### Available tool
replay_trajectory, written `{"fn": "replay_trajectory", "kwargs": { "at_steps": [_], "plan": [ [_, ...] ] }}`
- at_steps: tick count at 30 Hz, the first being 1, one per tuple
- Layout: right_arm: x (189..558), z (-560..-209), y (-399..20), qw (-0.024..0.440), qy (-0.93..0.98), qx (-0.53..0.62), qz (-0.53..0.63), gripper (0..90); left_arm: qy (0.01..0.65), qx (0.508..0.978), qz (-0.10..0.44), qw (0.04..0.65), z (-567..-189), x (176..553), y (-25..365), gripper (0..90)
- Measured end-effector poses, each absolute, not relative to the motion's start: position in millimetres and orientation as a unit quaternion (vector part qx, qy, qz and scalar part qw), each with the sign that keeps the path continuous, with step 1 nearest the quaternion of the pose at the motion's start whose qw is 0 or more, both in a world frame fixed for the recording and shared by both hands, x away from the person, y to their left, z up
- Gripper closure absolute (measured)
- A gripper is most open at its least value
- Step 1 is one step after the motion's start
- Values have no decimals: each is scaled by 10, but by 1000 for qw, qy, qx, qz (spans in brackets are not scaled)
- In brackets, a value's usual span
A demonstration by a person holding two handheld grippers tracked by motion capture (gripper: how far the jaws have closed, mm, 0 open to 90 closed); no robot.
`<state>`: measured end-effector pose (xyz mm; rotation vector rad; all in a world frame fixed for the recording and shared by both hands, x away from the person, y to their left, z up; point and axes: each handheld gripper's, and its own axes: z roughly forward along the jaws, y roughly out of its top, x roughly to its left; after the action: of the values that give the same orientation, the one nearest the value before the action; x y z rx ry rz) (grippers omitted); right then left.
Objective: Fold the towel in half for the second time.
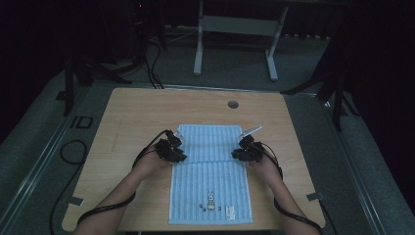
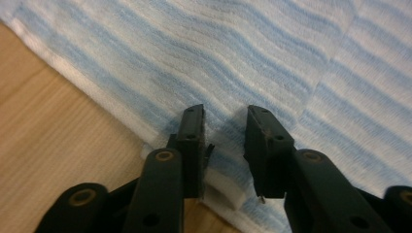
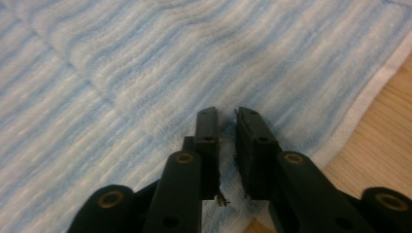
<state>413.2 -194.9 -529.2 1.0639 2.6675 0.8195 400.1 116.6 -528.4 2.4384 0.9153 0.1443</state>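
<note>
A light-blue striped towel (image 1: 210,186) lies on the wooden table (image 1: 142,112), its far part folded back over itself, with the fold's edge running between my two grippers. My left gripper (image 1: 180,152) rests at the towel's left edge. In the left gripper view its jaws (image 2: 224,114) stand apart over the towel (image 2: 272,58), and a bit of white hem lies loose between them. My right gripper (image 1: 238,153) is at the towel's right edge. Its jaws (image 3: 227,114) leave a narrow gap above the towel (image 3: 170,58), with nothing pinched.
A small rabbit picture (image 1: 211,199) marks the towel's near end. A round cable hole (image 1: 233,104) sits near the table's far edge. Beyond the table stand a white desk frame (image 1: 235,29) and dark stands; cables (image 1: 73,147) lie on the floor at left.
</note>
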Motion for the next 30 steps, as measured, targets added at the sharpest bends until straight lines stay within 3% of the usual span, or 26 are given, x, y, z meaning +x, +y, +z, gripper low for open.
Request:
{"fn": "replay_trajectory", "kwargs": {
  "at_steps": [5,11,17,20,23,28,30],
  "plan": [
    [4312,-5054,-2002,98,888,356,273,741,372,880,89,281,-5059,4242,1263,533],
    [4734,-4945,-2114,99,871,393,280,588,411,860,119,277,-5036,4640,1335,450],
    [5063,-5033,-2115,103,857,433,258,586,440,853,113,258,-5235,4898,1329,450],
    [5166,-5107,-2058,109,858,438,243,529,443,853,111,253,-5314,4940,1312,449],
    [5236,-5182,-1993,113,860,446,223,529,442,853,110,254,-5358,4960,1287,448],
    [5274,-5279,-1892,106,871,436,200,563,432,857,116,256,-5385,4952,1208,441],
    [5273,-5280,-1891,102,869,439,205,623,422,859,117,264,-5384,4918,1172,513]
  ]
}}
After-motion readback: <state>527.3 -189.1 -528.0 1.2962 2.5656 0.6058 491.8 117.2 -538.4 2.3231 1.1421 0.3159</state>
